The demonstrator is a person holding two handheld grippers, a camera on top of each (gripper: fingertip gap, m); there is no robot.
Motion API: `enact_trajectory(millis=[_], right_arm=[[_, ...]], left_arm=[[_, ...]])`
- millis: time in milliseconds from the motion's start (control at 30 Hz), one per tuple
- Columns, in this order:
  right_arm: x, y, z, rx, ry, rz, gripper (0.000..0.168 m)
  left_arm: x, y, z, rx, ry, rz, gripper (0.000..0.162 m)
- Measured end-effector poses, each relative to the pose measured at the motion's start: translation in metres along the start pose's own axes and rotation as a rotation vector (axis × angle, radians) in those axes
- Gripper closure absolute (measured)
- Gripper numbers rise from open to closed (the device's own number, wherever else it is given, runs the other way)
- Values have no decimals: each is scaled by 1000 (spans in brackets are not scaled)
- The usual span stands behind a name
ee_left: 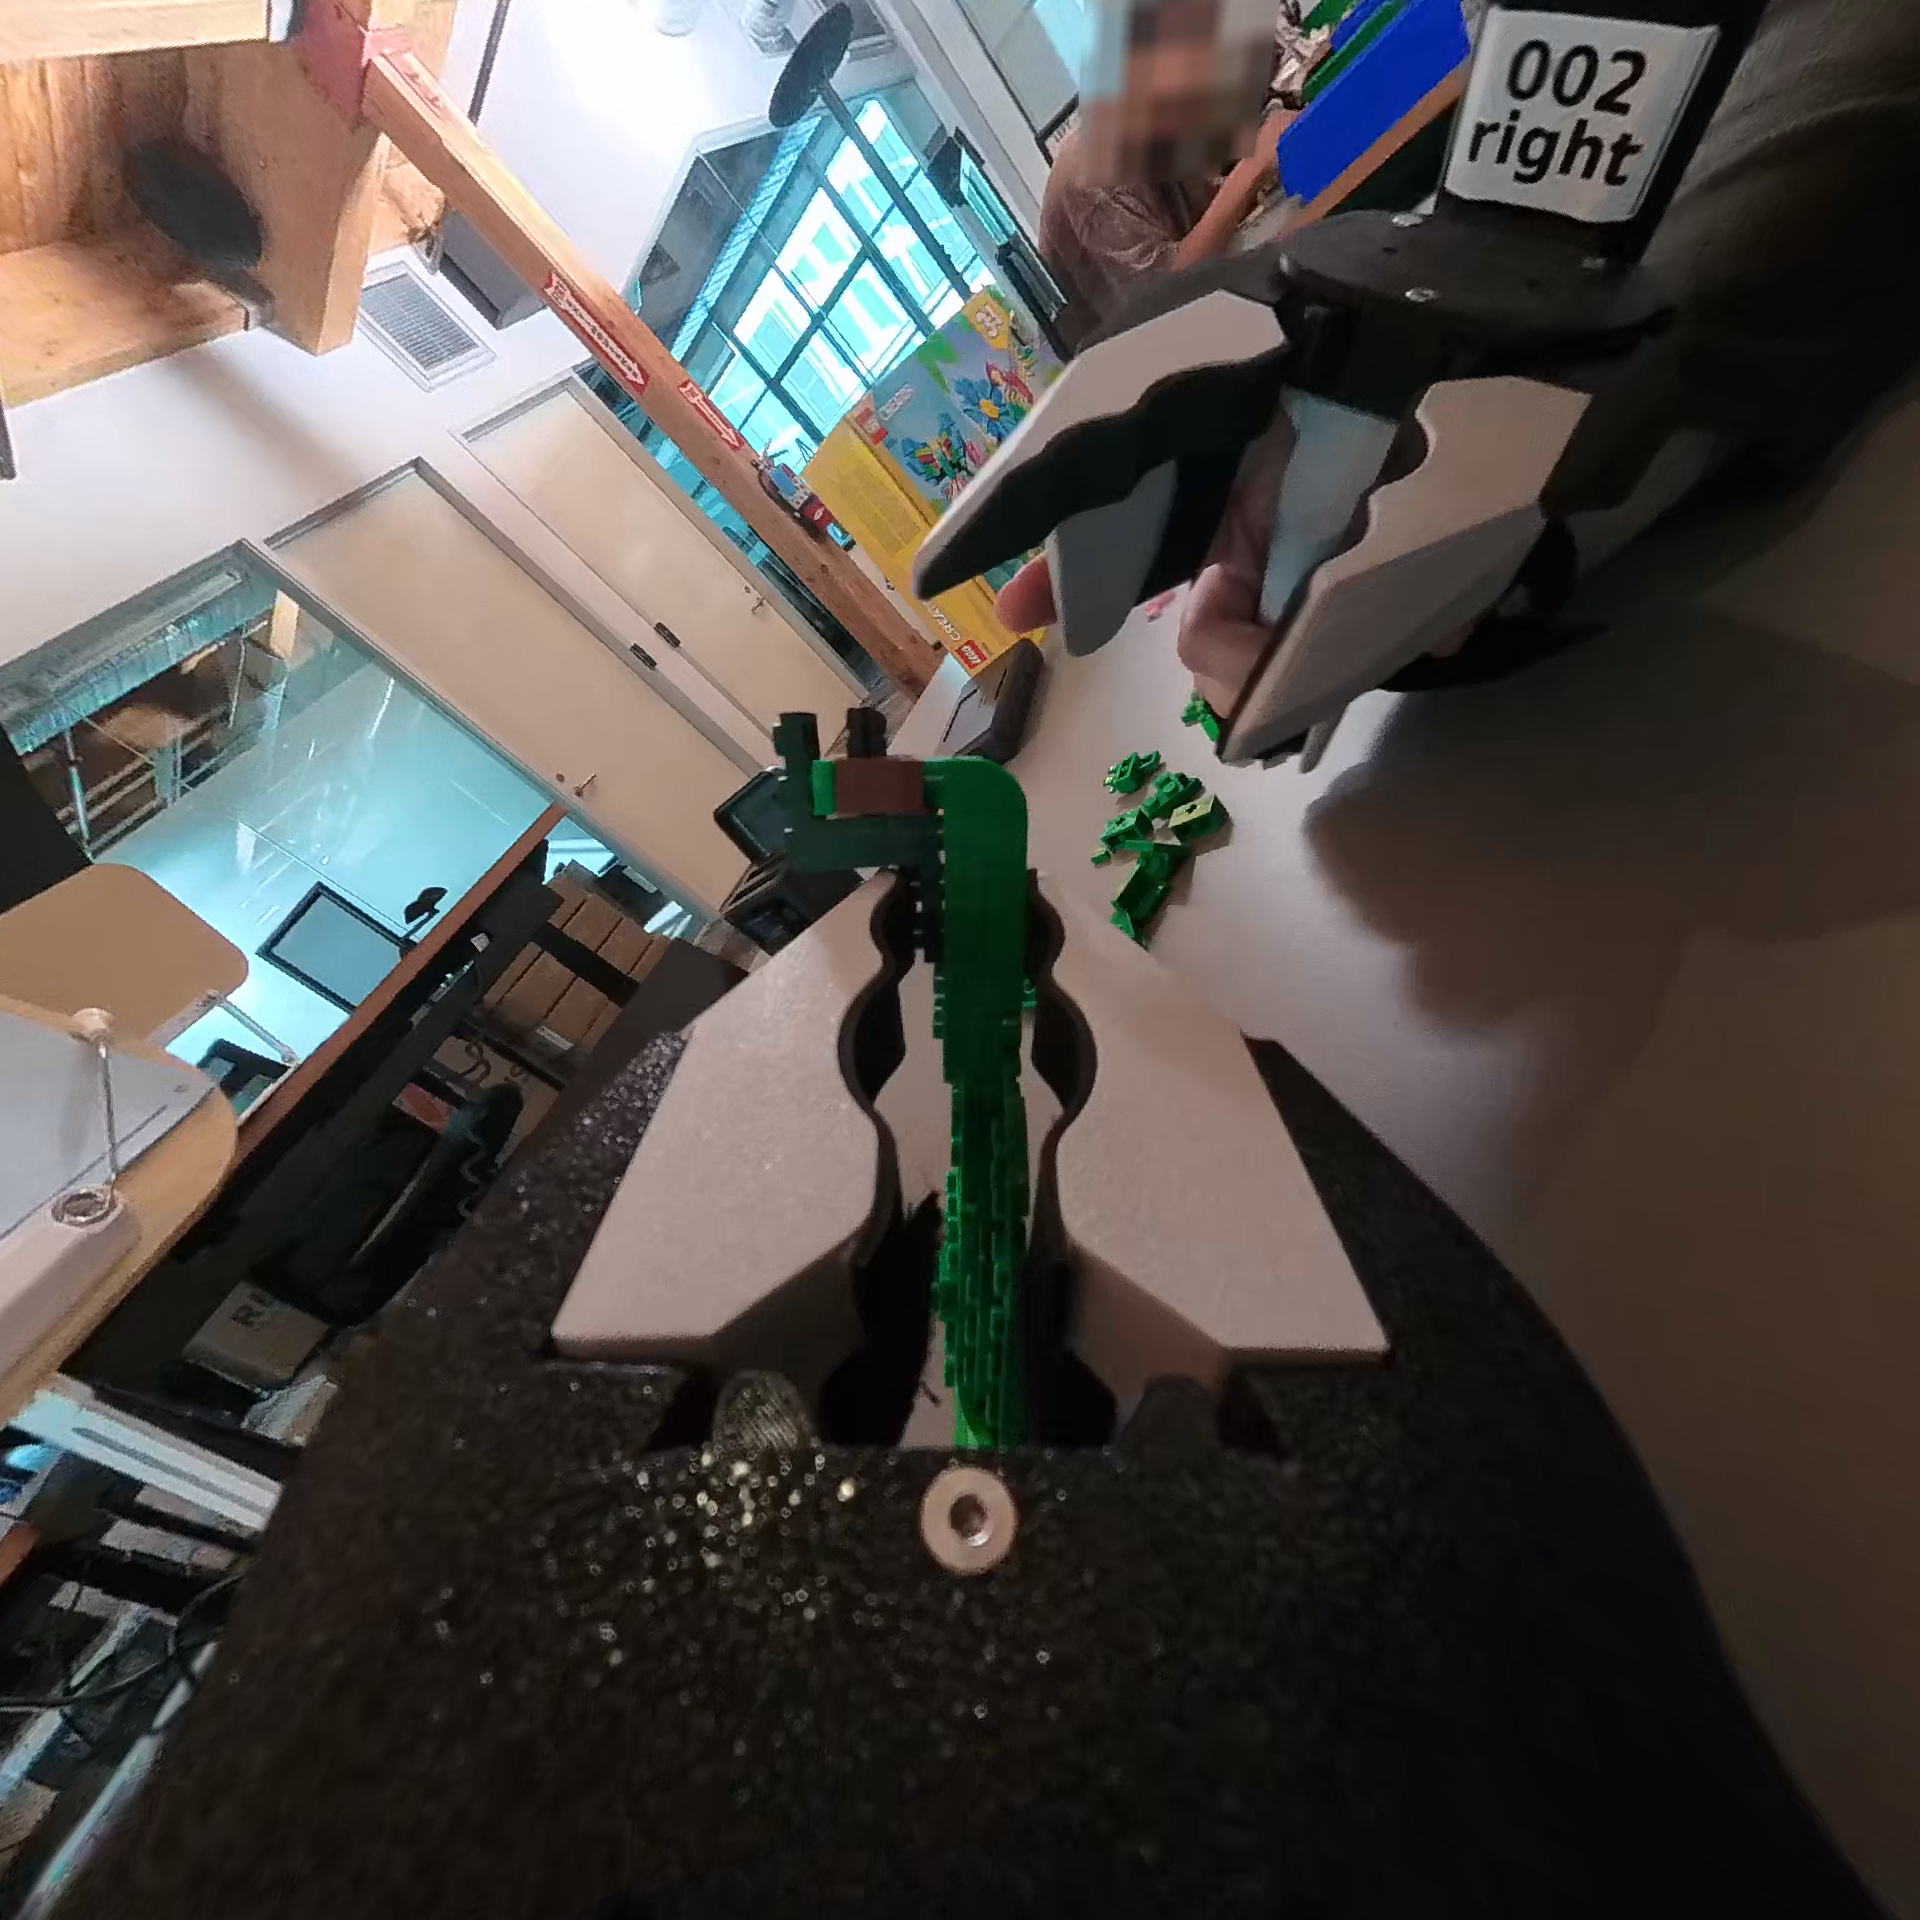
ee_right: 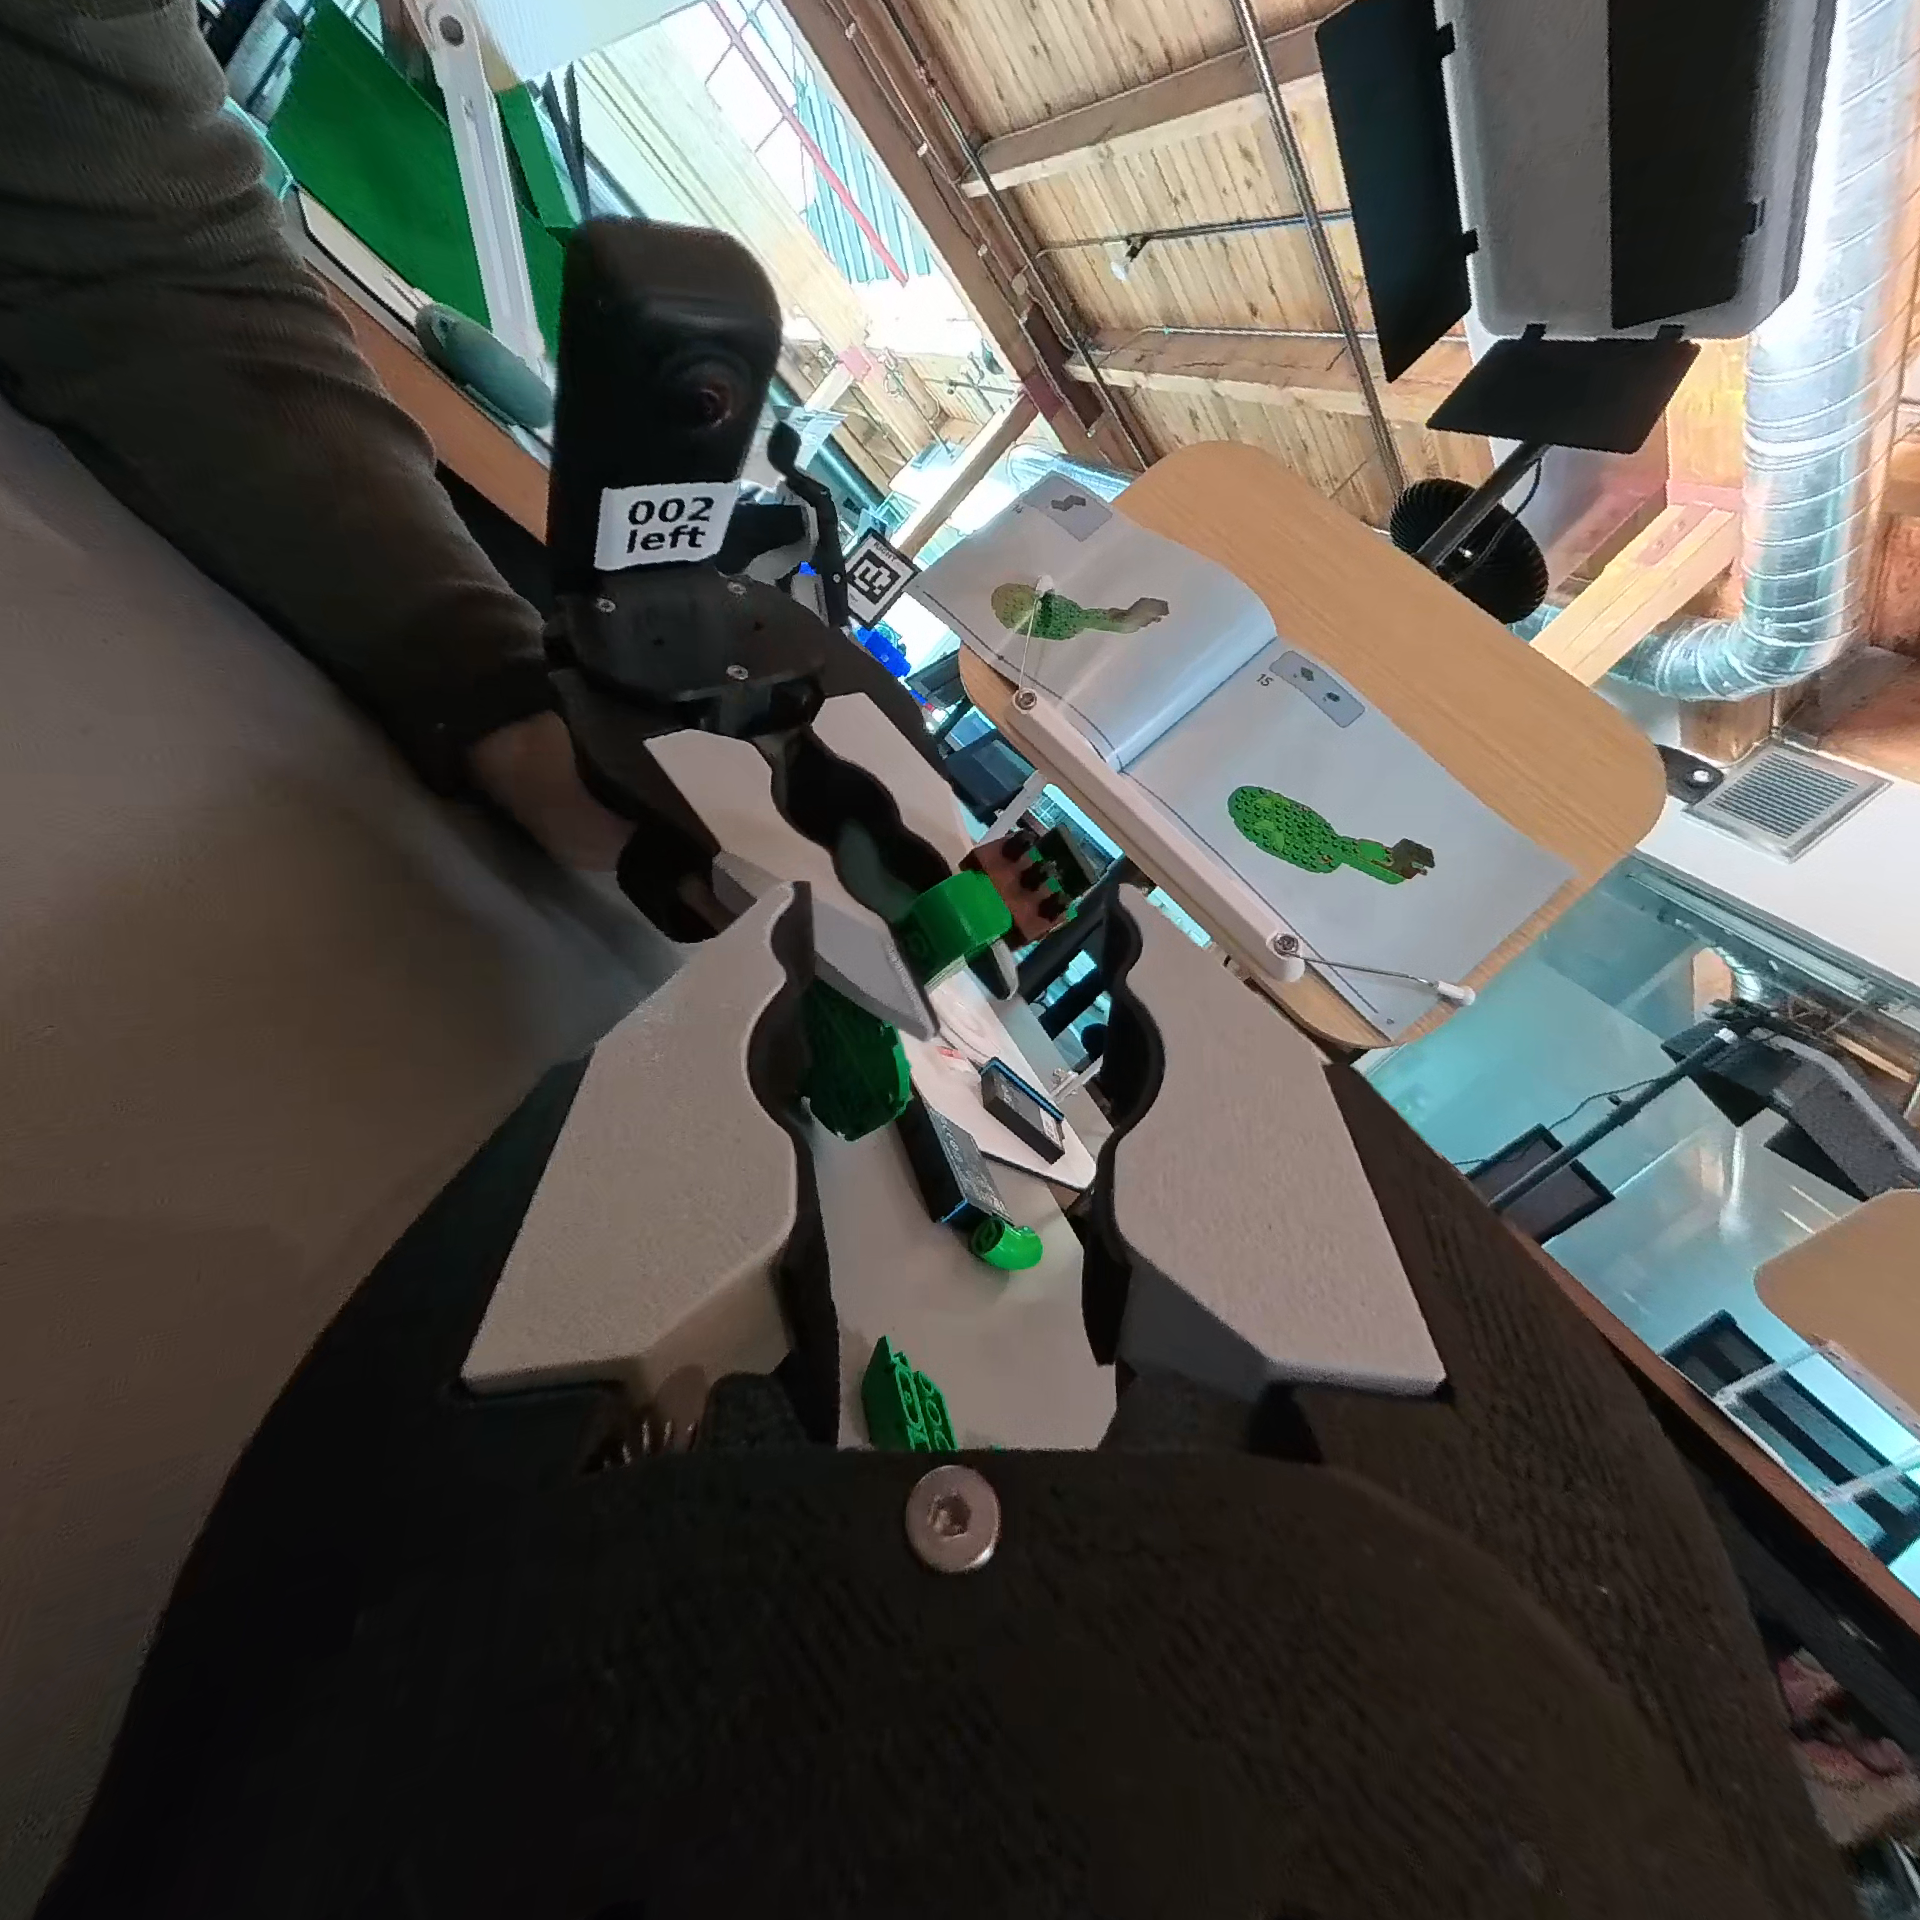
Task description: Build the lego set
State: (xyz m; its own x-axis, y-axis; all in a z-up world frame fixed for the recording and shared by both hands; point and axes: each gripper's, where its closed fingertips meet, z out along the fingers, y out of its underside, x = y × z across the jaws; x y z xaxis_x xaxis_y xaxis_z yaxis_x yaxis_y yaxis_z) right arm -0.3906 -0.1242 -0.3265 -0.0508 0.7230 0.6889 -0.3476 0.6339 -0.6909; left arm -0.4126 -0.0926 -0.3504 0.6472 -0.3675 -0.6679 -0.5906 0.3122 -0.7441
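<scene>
My left gripper [ee_left: 961,899] is shut on a green lego assembly [ee_left: 982,1039], a long leaf-shaped build seen edge-on, with a brown and dark green end [ee_left: 847,790] sticking out past the fingertips. It is held above the grey table [ee_left: 1455,1039]. My right gripper [ee_left: 1086,665] hovers open and empty to the upper right, over the table. In the right wrist view my right gripper [ee_right: 956,1039] is open, and the left gripper [ee_right: 961,997] with the assembly [ee_right: 951,914] is just ahead of its fingertips. Loose green pieces [ee_left: 1153,831] lie on the table.
An open instruction booklet [ee_right: 1299,831] rests on a wooden stand to the right. A curved green piece [ee_right: 1008,1242], a green plate [ee_right: 909,1392] and two dark flat devices [ee_right: 951,1153] lie on the table. A yellow lego box [ee_left: 935,436] stands at the far edge. The gap from one gripper's tips to the other's is roughly 4 cm.
</scene>
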Motion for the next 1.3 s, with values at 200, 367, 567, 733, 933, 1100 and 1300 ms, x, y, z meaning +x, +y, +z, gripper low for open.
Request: enact_trajectory(millis=[200, 367, 567, 733, 933, 1100, 1300], right_arm=[[-1, 2, 1, -10, -6, -5, 117], [-2, 3, 1, -14, -8, -6, 119], [-1, 3, 1, -17, -6, -8, 120], [2, 4, 1, -21, 10, 3, 120], [1, 6, 1, -28, 7, -2, 121], [1, 6, 1, -32, 6, -2, 122], [0, 7, 2, -35, 4, -4, 124]], left_arm=[[4, 1, 0, -3, 1, 47, 144], [0, 0, -1, 8, -7, 17, 144], [1, 0, -1, 10, -11, 27, 144], [1, 0, -1, 12, -15, 33, 144], [3, 0, -1, 9, -11, 49, 144], [4, 0, -1, 10, -9, 53, 144], [5, 0, 0, 9, -7, 60, 144]])
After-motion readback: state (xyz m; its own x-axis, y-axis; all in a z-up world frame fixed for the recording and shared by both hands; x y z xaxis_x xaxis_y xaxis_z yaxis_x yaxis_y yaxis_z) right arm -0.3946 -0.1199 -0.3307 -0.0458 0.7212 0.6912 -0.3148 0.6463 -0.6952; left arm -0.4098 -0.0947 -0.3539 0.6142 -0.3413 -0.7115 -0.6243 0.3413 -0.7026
